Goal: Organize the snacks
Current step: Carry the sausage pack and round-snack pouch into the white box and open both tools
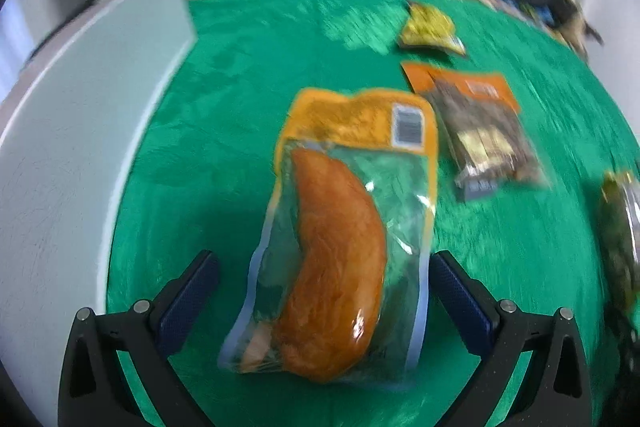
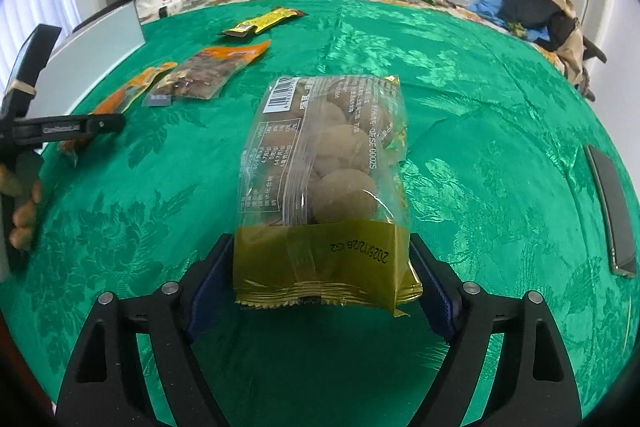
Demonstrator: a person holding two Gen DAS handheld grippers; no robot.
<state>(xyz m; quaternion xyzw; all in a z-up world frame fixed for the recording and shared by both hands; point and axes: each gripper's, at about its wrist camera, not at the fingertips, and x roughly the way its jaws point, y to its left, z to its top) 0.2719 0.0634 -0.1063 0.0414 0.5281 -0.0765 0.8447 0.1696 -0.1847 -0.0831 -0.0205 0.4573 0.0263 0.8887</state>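
Two snack packs each lie lengthwise between a pair of spread jaws. At the left wrist frame's lower centre, the orange sausage pack (image 1: 336, 239) runs away from the left gripper (image 1: 324, 291), pads clear of it. On the green table (image 2: 500, 131), the right gripper (image 2: 320, 279) flanks the gold-ended biscuit pack (image 2: 324, 179), seemingly released.
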